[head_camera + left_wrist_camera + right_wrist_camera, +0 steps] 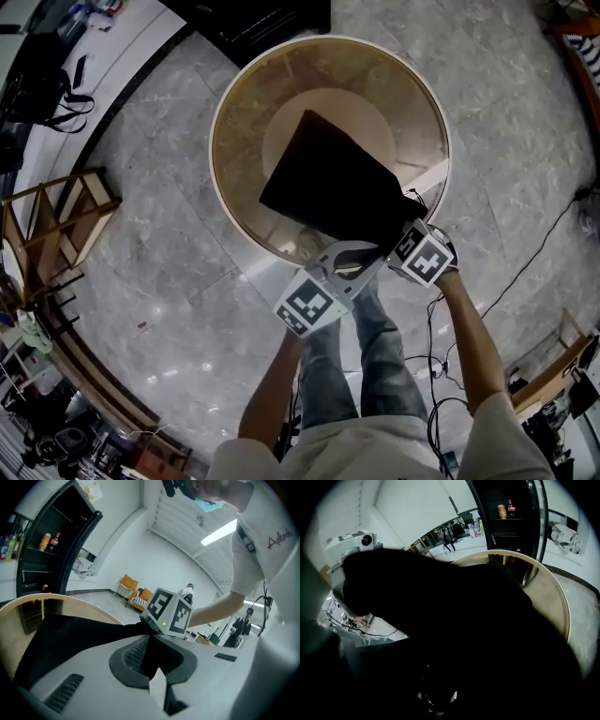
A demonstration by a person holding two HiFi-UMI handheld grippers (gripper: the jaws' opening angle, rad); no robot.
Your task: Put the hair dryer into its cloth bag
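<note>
The hair dryer itself is not showing plainly in any view. Judging by the black mass filling the right gripper view, it is probably either already inside the cloth bag [333,187] or going in at the mouth, right in front of the right gripper's jaws. The bag is lying as a dark slanted sheet, its near edge running into both pairs of jaws. The left gripper [152,658] is clenching a fold of that black cloth between its pads, so it is acting as the hand that is holding the mouth. The right gripper [411,236] is sitting just beside the left jaws at the same edge, buried in fabric. I cannot tell whether its jaws are parted, closed or grasping something, since its own view is going almost wholly black. The step in hand looks like inserting or settling the dryer. The next move is calling for the left jaws to be gripping the hem firmly while the right gripper is pushing deeper or drawing out without dragging cloth along. Only the head view is showing the whole bag resting on the round glass-topped table [246,103] beyond both jaws. Only the left gripper view is showing the pinch on the cloth, with the right gripper's marker cube [169,611] just past its jaw tips.
</note>
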